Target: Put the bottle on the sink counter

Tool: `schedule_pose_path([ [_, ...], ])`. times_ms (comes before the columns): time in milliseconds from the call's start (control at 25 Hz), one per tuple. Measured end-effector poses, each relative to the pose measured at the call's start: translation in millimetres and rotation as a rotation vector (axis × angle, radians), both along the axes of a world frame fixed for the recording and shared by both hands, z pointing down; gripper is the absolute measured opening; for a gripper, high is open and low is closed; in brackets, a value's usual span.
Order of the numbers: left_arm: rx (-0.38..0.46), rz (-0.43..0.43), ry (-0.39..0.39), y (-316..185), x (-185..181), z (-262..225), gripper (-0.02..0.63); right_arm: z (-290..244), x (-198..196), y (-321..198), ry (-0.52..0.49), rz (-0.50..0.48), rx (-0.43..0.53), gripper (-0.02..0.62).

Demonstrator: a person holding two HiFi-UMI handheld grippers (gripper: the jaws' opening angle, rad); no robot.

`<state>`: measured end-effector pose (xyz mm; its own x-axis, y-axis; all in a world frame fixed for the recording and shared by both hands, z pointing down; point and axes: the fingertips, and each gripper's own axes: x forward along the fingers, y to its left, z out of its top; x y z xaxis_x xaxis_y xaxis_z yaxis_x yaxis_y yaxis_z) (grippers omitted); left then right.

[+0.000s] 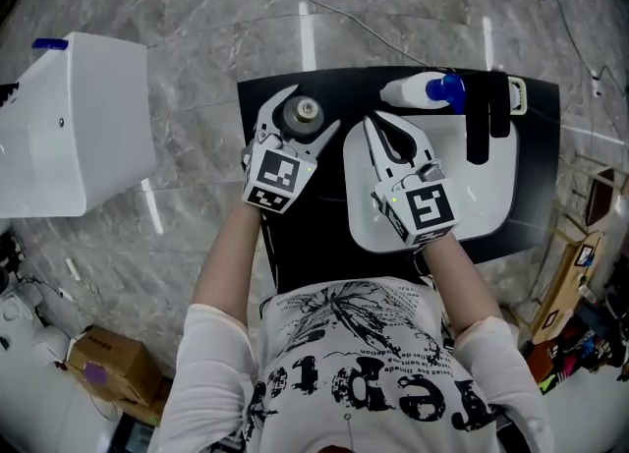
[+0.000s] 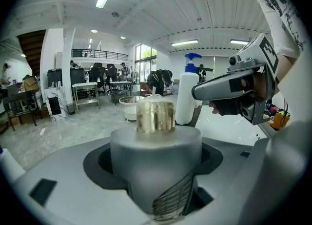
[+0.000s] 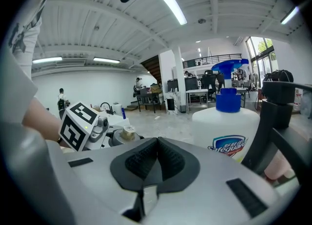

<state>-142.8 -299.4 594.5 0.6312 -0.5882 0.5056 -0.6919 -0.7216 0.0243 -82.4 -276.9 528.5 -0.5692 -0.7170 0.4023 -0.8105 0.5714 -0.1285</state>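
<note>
A grey bottle (image 1: 307, 111) with a gold cap (image 2: 155, 116) stands over the black counter (image 1: 305, 245), left of the white sink (image 1: 486, 200). My left gripper (image 1: 312, 107) is shut on it, one jaw on each side of the grey body (image 2: 156, 155). My right gripper (image 1: 373, 122) is shut and empty, with its pads pressed together (image 3: 157, 146), and hangs over the left part of the sink basin. The right gripper (image 2: 229, 90) also shows to the right of the grey bottle in the left gripper view.
A white soap bottle with a blue pump (image 1: 421, 91) (image 3: 229, 131) (image 2: 187, 97) stands at the sink's back edge, beside a black faucet (image 1: 482, 127) (image 3: 275, 116). A white box (image 1: 74, 127) stands on the floor at left, a cardboard box (image 1: 113, 363) at lower left.
</note>
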Motion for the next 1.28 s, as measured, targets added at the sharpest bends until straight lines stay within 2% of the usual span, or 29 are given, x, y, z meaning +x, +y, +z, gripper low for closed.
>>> schedule_pose_path([
  [320, -0.040, -0.092, 0.025, 4, -18, -3, 0.348, -11, -5, 5, 0.003, -0.002, 0.017, 0.014],
  [680, -0.071, -0.085, 0.000, 25, -19, 0, 0.355, -22, -7, 16, 0.020, -0.014, 0.039, 0.015],
  [960, 0.013, -0.141, 0.030, 30, -27, -43, 0.356, -44, -7, 34, 0.024, -0.032, 0.067, 0.014],
  [1160, 0.145, -0.179, 0.077, 51, -29, -104, 0.351, -70, 0, 51, 0.011, -0.046, 0.102, 0.014],
  [1200, 0.165, -0.188, 0.090, 57, -28, -117, 0.324, -76, 3, 56, 0.011, -0.051, 0.107, 0.014],
  [1280, 0.204, -0.212, 0.116, 71, -24, -143, 0.223, -88, 10, 65, 0.016, -0.061, 0.119, 0.014],
])
